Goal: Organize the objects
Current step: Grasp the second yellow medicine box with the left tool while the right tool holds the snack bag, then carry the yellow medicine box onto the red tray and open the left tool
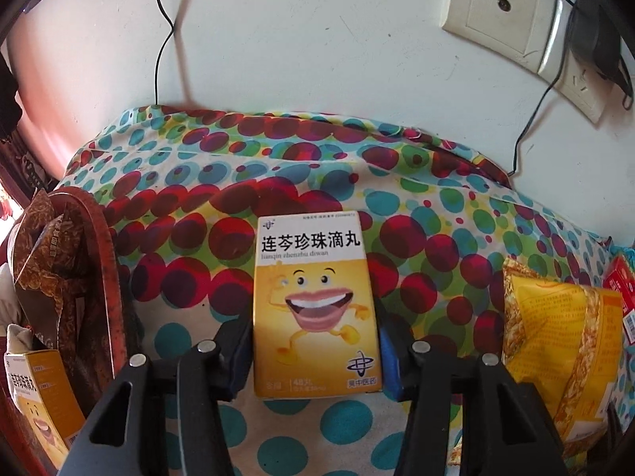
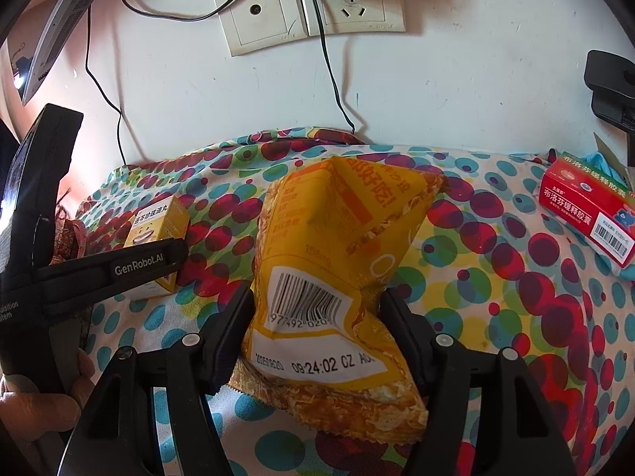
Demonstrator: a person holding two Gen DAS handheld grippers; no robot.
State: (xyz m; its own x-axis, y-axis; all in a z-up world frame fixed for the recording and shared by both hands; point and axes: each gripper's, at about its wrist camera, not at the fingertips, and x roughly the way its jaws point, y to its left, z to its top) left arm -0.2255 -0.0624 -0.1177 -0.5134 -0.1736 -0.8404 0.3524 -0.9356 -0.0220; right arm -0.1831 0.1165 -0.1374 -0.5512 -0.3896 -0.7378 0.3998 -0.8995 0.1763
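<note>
A yellow medicine box (image 1: 315, 305) with a cartoon mouth stands between the fingers of my left gripper (image 1: 315, 341), and both pads press on its sides. In the right wrist view the same box (image 2: 166, 218) shows at the left, with one of the left gripper's fingers (image 2: 135, 267) across it. A crumpled yellow snack bag (image 2: 329, 269), barcode side up, is pinched at its lower part by my right gripper (image 2: 317, 317), which is shut on it. The bag (image 1: 555, 341) also appears at the right of the left wrist view. Everything rests on a spotted cloth (image 2: 496, 297).
A brown basket (image 1: 107, 277) at the left holds a brown packet (image 1: 43, 254) and another yellow box (image 1: 35, 392). A red medicine box (image 2: 587, 210) lies at the far right. Wall sockets (image 2: 309, 12) and hanging cables sit behind. A hand (image 2: 35, 404) shows bottom left.
</note>
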